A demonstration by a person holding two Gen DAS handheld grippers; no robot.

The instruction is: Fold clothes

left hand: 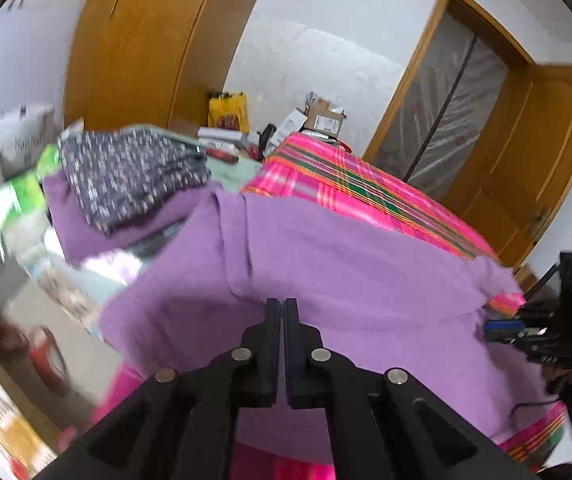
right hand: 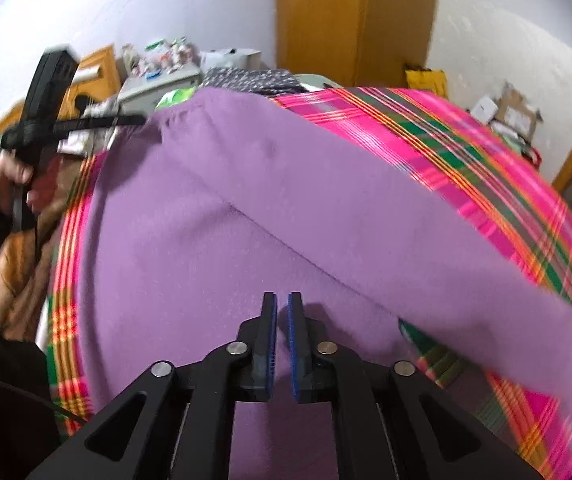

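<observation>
A purple garment [left hand: 345, 272] [right hand: 206, 240] lies spread over a bed with a pink plaid sheet [left hand: 345, 176] [right hand: 465, 152]; one part is folded diagonally across it. My left gripper [left hand: 284, 304] hovers at its near edge, jaws shut, with no cloth visibly pinched. At the far left of the right wrist view, the left gripper [right hand: 138, 120] reaches toward the gathered end of the garment. My right gripper [right hand: 282, 298] is above the cloth, its blue pads slightly apart and empty. The right gripper [left hand: 501, 326] also shows at the garment's right end.
A folded dark floral garment [left hand: 126, 172] [right hand: 246, 78] rests on another purple piece [left hand: 86, 220] at the bed's far end. Cardboard boxes [left hand: 321, 120], a yellow bag [left hand: 228, 112] and a wooden wardrobe [left hand: 134, 40] stand beyond. A brown cloth [right hand: 14, 280] lies beside the bed.
</observation>
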